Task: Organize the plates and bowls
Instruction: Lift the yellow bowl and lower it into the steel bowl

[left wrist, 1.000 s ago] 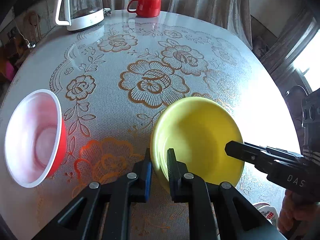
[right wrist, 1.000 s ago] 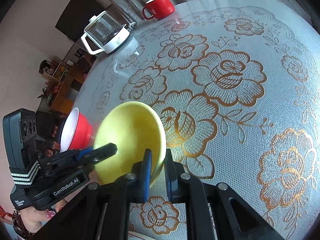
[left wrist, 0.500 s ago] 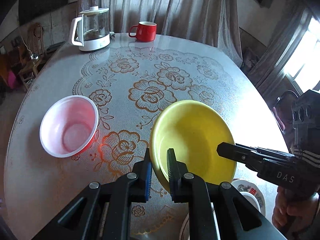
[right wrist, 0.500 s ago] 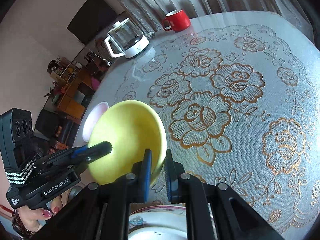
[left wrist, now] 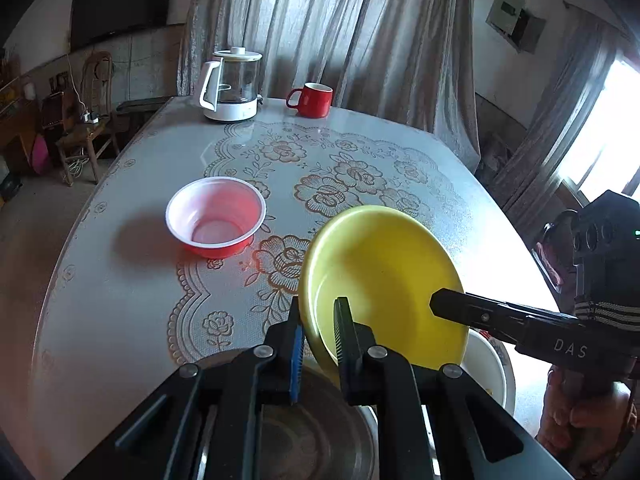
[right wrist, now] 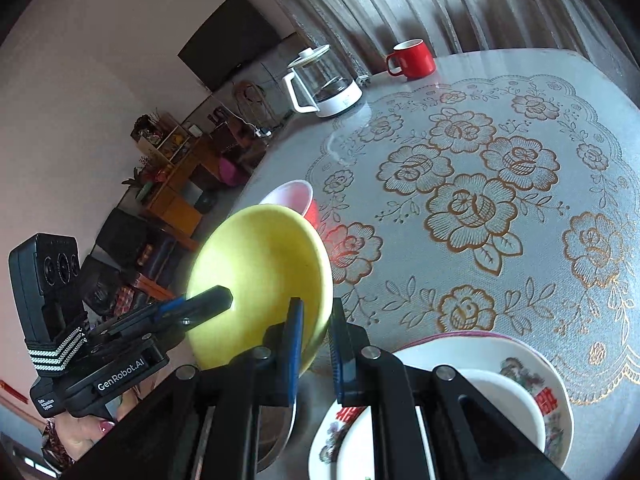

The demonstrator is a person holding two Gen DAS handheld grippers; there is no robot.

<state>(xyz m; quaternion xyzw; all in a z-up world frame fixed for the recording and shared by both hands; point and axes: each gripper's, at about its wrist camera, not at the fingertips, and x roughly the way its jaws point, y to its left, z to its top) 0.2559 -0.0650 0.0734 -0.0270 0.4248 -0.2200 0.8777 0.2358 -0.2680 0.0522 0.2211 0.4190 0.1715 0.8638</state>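
Observation:
A yellow bowl (left wrist: pixel 384 276) is held in the air above the near table edge, gripped on opposite rims. My left gripper (left wrist: pixel 319 328) is shut on its near-left rim. My right gripper (right wrist: pixel 315 332) is shut on its other rim; the bowl also shows in the right wrist view (right wrist: pixel 260 276). A red bowl with a white inside (left wrist: pixel 216 216) stands on the table to the left, partly hidden behind the yellow bowl in the right wrist view (right wrist: pixel 294 196). Below the grippers lie a patterned plate with a white bowl in it (right wrist: pixel 520 396) and a metal dish (left wrist: pixel 320 432).
The round table carries a lace-patterned cloth (left wrist: pixel 340 184). A glass kettle (left wrist: pixel 232 84) and a red mug (left wrist: pixel 314 100) stand at the far edge. Curtains hang behind; chairs and shelves are off to the left.
Both grippers have lifted the yellow bowl and drawn it back toward the near edge. The patterned plate, white bowl and metal dish have come into view beneath.

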